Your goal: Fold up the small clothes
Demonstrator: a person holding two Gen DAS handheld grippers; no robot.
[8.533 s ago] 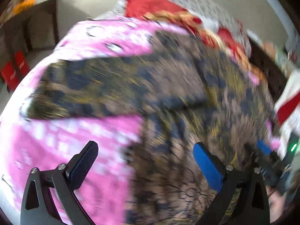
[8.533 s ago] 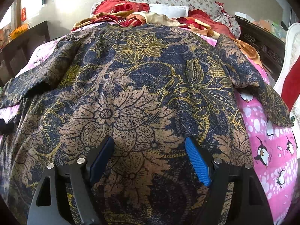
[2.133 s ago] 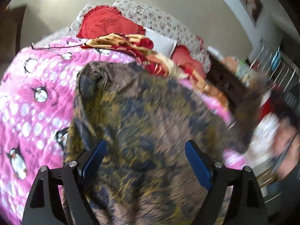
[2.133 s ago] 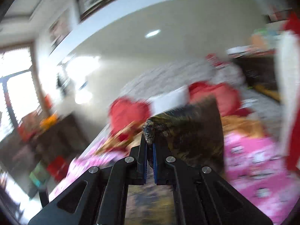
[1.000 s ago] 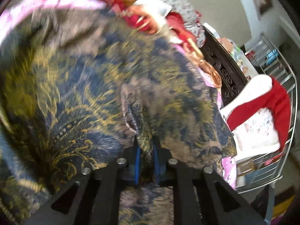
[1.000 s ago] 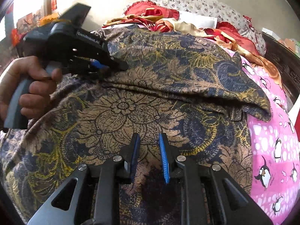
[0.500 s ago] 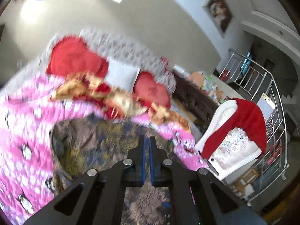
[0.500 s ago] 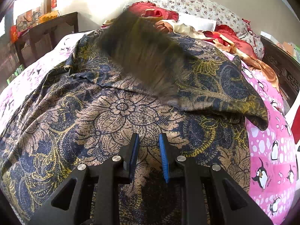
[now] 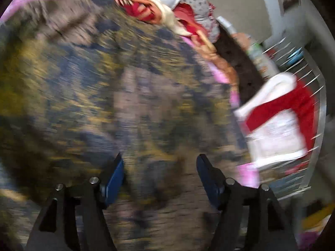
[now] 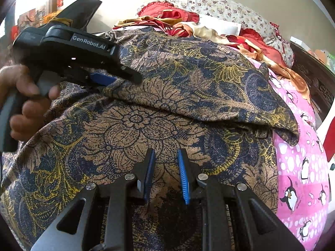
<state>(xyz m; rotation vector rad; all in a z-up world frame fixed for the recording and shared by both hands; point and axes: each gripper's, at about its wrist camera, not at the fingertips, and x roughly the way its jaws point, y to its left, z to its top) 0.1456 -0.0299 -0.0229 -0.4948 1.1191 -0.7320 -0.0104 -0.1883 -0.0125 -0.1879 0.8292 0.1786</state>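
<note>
A dark blue, gold and tan floral garment [image 10: 167, 108] lies spread on the bed, its right part folded over the middle, leaving a thick folded edge [image 10: 209, 113]. It fills the blurred left wrist view [image 9: 104, 94]. My left gripper [image 9: 160, 171] is open over the cloth, holding nothing; in the right wrist view it [image 10: 117, 77] rests at the fold's left end. My right gripper [image 10: 165, 161] is slightly open, empty, low over the garment's near part.
A pink penguin-print bedspread [image 10: 299, 167] shows at the right. Red and gold clothes [image 10: 173, 23] and a floral pillow [image 10: 230, 8] are piled at the bed's head. A chair with red-and-white cloth [image 9: 278, 117] stands to the right of the bed.
My left gripper was shut and raised half a second ago; it is now open and low at the fold's left end. The right gripper has not moved.
</note>
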